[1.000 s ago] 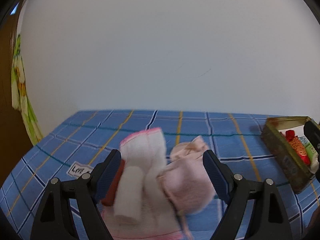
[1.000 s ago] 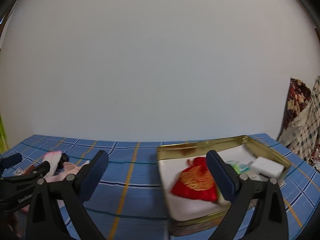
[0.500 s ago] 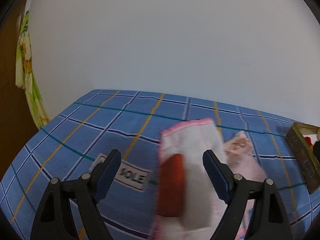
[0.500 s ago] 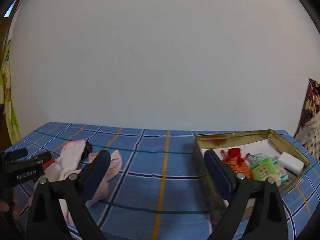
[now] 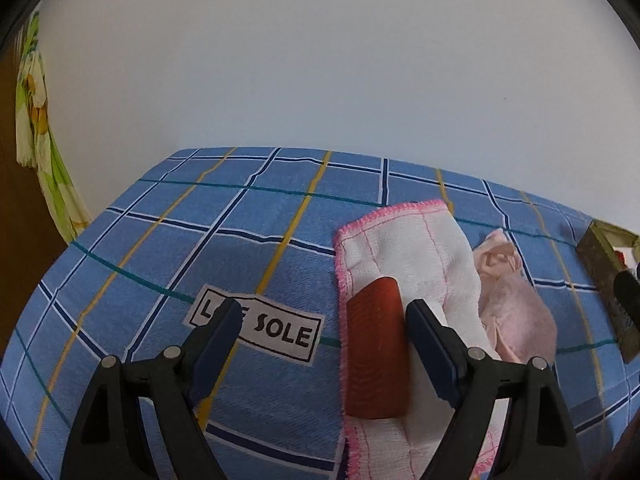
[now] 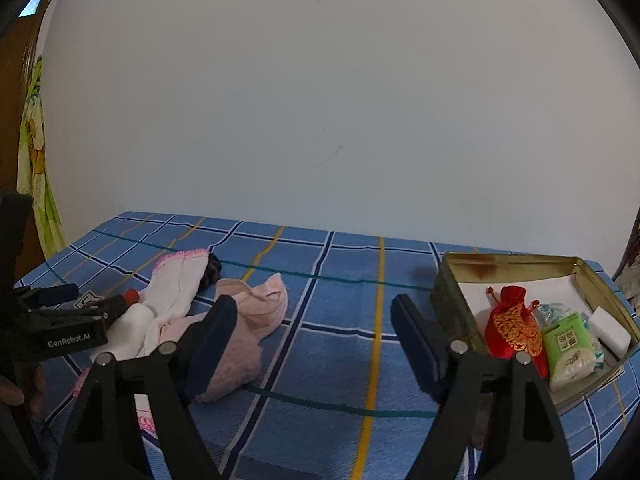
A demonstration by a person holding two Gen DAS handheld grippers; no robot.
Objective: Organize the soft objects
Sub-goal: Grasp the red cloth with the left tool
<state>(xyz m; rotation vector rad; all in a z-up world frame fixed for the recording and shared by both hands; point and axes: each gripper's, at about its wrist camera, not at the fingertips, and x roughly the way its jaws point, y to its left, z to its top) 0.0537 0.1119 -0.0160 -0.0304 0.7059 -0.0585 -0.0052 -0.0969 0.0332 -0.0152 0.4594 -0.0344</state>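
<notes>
- Left tool (image 5: 324, 332): spread, empty, its right finger beside the red block (image 5: 376, 348) on the white towel (image 5: 404, 248).
- Right tool (image 6: 314, 334): spread, closing lately, empty, between the towel and tin (image 6: 452, 300).

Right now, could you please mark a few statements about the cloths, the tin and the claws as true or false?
1. The red pouch lies inside the gold tin. True.
2. The left claw is shut on the white cloth. False: it is open, with the brick-red block between its fingers but not gripped.
3. The pink cloth lies beside the white cloth. True.
4. The right claw holds the pink cloth. False: it holds nothing; its jaws have just been closing, but remain apart.
</notes>
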